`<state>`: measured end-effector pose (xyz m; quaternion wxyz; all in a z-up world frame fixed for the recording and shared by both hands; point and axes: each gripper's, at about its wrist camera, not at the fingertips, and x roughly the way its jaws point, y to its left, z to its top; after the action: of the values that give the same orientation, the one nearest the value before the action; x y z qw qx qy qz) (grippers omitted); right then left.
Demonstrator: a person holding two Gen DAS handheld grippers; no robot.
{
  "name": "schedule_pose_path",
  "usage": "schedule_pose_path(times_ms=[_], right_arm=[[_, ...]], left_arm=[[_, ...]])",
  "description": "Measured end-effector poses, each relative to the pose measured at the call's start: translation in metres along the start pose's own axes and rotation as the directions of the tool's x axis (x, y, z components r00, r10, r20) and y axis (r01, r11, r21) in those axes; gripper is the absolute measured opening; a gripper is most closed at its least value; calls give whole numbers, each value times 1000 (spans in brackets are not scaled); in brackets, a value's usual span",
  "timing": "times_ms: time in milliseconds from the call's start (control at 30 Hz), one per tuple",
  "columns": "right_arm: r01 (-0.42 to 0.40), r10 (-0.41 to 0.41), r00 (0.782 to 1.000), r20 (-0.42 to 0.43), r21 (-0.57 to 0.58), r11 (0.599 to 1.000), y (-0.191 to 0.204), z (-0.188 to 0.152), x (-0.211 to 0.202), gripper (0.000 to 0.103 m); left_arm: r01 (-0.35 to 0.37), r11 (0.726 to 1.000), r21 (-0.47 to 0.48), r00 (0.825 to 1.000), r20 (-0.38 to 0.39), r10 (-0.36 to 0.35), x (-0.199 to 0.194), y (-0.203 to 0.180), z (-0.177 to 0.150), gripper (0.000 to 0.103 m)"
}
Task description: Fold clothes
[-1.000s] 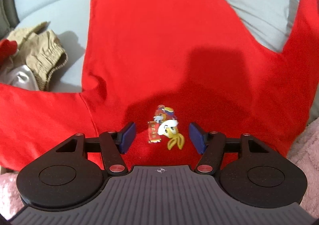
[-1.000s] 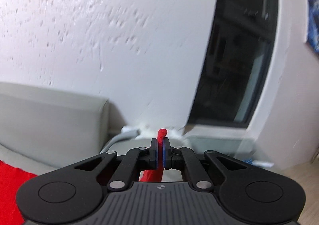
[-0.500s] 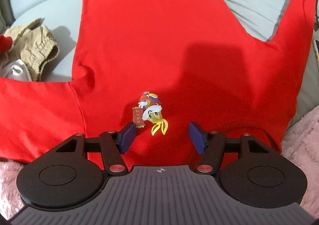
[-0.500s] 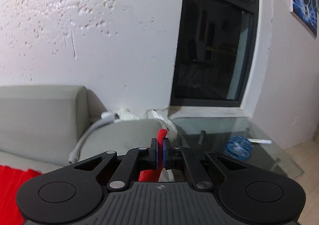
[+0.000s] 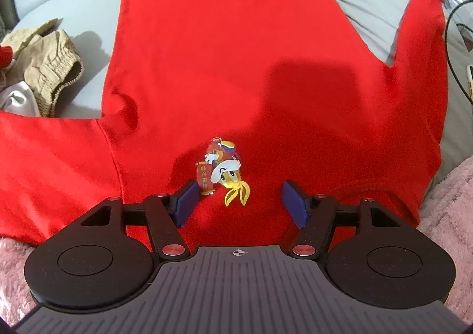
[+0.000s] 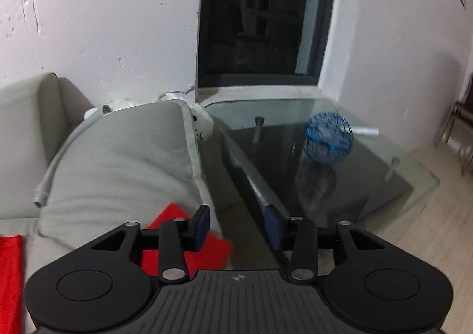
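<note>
The left gripper (image 5: pixel 239 203) hung open over the red long-sleeved cotton shirt (image 5: pixel 230 68); the right gripper (image 6: pixel 236 227) had just opened its fingers, nothing between them, above the shirt's sleeve end.

Grey cushion (image 6: pixel 124 168) is leaning on the sofa end, beside a glass side table (image 6: pixel 384 183). Blue mesh ball (image 6: pixel 328 137) is sitting on the glass. White cable (image 6: pixel 56 168) is running down behind the cushion. Dark window (image 6: pixel 263 14) is showing in the white wall. Pink fluffy blanket (image 5: pixel 446 210) is lying at the near edge.
</note>
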<state>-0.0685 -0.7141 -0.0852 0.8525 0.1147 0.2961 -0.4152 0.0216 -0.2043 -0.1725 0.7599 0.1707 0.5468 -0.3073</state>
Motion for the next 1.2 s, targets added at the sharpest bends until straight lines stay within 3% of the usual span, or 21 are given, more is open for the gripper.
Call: schedule_pose_path(times_ms=[100, 167, 267, 333, 467, 600, 667, 733, 833, 933, 1100, 1200], right_arm=[[-66, 66, 997, -46, 20, 998, 0, -13, -28, 57], [-145, 149, 982, -118, 45, 988, 5, -27, -43, 57], [-253, 259, 935, -242, 54, 966, 22, -54, -60, 42], [-231, 253, 931, -264, 111, 967, 23, -66, -57, 35], [-163, 269, 930, -250, 375, 912, 8, -81, -36, 37], [-142, 268, 944, -192, 496, 857, 8, -89, -16, 42], [-149, 264, 950, -166, 503, 852, 12, -87, -11, 40], [-159, 257, 955, -149, 473, 867, 17, -84, -6, 13], [-193, 283, 946, -159, 426, 884, 18, -83, -9, 2], [-182, 250, 955, -162, 349, 919, 16, -83, -20, 1], [-99, 177, 966, -189, 363, 926, 0, -90, -33, 1], [-119, 211, 952, -221, 369, 922, -7, -93, -34, 19]], left_arm=[[-4, 1000, 3, 1000, 11, 4, -1, -1, 1, 70], [-7, 1000, 6, 1000, 19, 7, -2, -2, 1, 69], [1, 1000, 18, 999, 36, -2, -12, -5, -6, 69], [8, 1000, 26, 999, 45, -10, -19, -7, -13, 68], [-8, 999, 47, 998, 69, 5, -31, -7, -24, 68], [-42, 999, 16, 995, 87, 40, -46, 7, -35, 69], [-57, 998, -6, 995, 77, 57, -46, 14, -37, 68], [-67, 997, -25, 995, 66, 69, -45, 19, -38, 68], [-61, 997, -38, 996, 58, 64, -44, 22, -37, 68], [-50, 999, -18, 997, 63, 51, -42, 18, -35, 68], [-27, 999, 20, 998, 60, 26, -38, 9, -36, 68], [-26, 999, 22, 998, 58, 24, -38, 9, -36, 68]])
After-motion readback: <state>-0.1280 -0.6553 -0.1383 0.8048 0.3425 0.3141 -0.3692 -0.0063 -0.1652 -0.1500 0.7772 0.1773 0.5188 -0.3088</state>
